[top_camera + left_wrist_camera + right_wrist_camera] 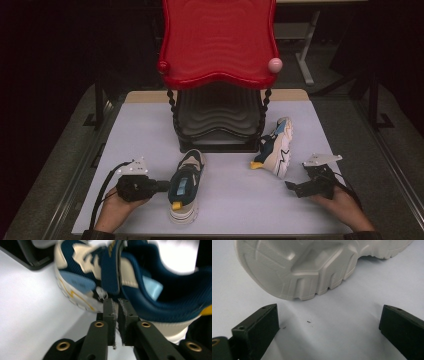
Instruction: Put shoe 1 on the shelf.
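A navy, cream and light-blue sneaker (185, 186) stands upright near the table's front, toe towards the rack. My left gripper (161, 186) is at its left side. In the left gripper view that sneaker (140, 287) is close up, and the left gripper (117, 305) is shut, jaws pressed together with the tips against the sneaker's side above the sole. The matching sneaker (275, 147) lies on its side at the right, and its pale sole (307, 267) faces my right gripper (329, 322). The right gripper (294, 187) is open, just short of the sole, with nothing between its jaws.
A two-tier rack stands at the back middle of the white table (235, 210), with a red top tray (218, 42) over a black lower tray (218, 120). A pink knob (275, 64) sits on the red tray's corner. The table's front edge is close to both hands.
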{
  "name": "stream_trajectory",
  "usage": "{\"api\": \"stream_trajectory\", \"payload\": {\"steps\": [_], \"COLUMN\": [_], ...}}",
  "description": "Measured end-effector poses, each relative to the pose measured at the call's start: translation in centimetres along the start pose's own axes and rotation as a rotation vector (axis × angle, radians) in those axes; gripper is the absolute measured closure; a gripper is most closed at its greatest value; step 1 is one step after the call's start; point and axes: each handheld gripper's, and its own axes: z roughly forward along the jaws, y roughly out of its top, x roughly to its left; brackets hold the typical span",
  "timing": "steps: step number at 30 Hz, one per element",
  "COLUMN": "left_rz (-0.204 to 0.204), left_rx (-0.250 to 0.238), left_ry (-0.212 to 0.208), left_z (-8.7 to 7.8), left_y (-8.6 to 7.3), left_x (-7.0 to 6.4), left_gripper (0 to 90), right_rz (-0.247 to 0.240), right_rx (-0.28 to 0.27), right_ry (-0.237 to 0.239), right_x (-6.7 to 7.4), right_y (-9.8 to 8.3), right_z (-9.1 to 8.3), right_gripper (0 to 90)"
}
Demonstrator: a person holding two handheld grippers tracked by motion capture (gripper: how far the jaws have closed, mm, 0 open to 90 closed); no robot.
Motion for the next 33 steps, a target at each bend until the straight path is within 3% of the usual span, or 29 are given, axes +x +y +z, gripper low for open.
{"api": "stream_trajectory", "payload": {"steps": [5, 7, 14, 21, 29, 33], "left_rz": [0.011, 0.015, 0.04, 0.069, 0.095, 0.13], "left_rx": [-0.048, -0.096, -0.073, -0.022, -0.007, 0.009], "left_ry": [-0.006, -0.033, -0.079, -0.091, -0.098, -0.069], "left_z": [-0.7, -1.0, 0.8, 3.3, 4.0, 3.9], "left_y": [1.2, 2.3, 4.0, 5.0, 5.4, 5.4], "left_x": [0.2, 0.3, 0.5, 0.6, 0.5, 0.3], "left_gripper": [71.2, 66.4, 56.2, 56.1, 61.0, 67.0], "right_rz": [-0.001, -0.001, -0.001, -0.001, -0.002, -0.002], "right_rx": [-0.001, -0.002, -0.002, -0.003, -0.003, -0.003], "right_ry": [0.0, -0.001, -0.002, -0.002, -0.002, -0.002], "right_x": [0.0, 0.0, 0.0, 0.0, 0.0, 0.0], "right_y": [0.0, 0.0, 0.0, 0.0, 0.0, 0.0], "right_z": [0.0, 0.0, 0.0, 0.0, 0.0, 0.0], "right_gripper": [2.1, 2.1, 2.1, 2.1, 2.1, 2.1]}}
